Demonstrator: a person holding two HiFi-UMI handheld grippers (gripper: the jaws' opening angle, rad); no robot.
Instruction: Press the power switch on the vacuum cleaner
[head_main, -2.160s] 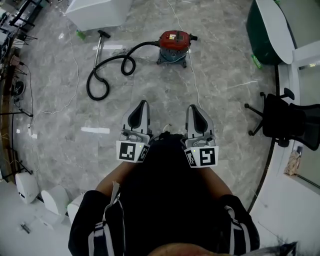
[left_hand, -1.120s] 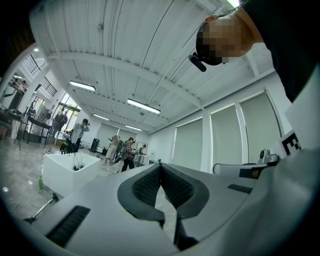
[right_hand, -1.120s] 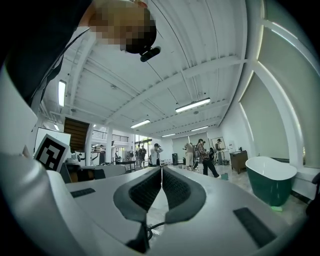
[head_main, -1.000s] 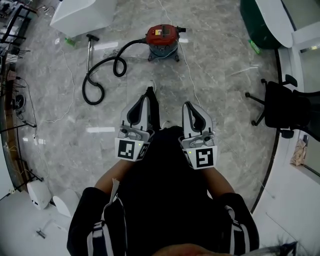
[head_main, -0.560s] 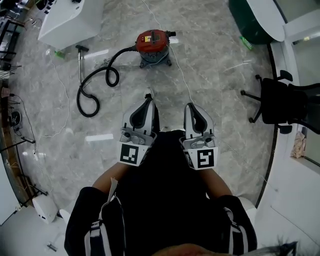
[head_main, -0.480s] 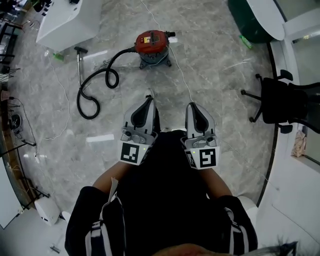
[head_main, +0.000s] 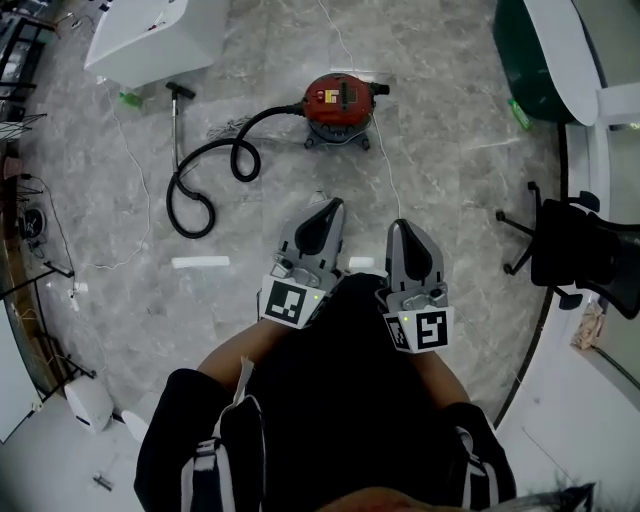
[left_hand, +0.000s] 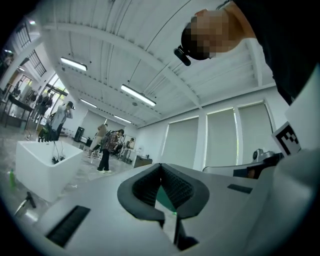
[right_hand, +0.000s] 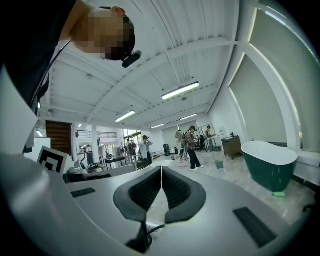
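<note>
Grey marble floor (head_main: 450, 200), open hall. From your head view the red vacuum cleaner (head_main: 339, 98) stands ahead of you, well apart from both claws. Its black hose (head_main: 262, 116) runs off its left side and lies in loops. The wand (head_main: 177, 125) lies beyond the loops, its head near the white tub (head_main: 140, 35). A yellow label sits on the red lid — the print is too small to read, and the power switch is too small to pick out.

You hold the left claw (head_main: 328, 210) and right claw (head_main: 407, 235) side by side close to your body, tips pointing toward the vacuum. Each carries a cube with a black-and-white square marker.

Only the head view shows the vacuum. The claw views look up and outward instead:
- Left claw view: pads meet at the tips with nothing between them. Past them are the white tub (left_hand: 45, 160), people (left_hand: 107, 150) standing far off, strip lights (left_hand: 137, 95) on a white ceiling and drawn blinds. Something dark pokes up inside the tub — I can't tell what.
- Right claw view: pads pressed together, nothing held. The green bathtub (right_hand: 270, 167) stands at right with its white inside showing, and more people are in the distance.

The head view also shows the green bathtub at far right and, nearer you, a black office chair (head_main: 585, 255).
</note>
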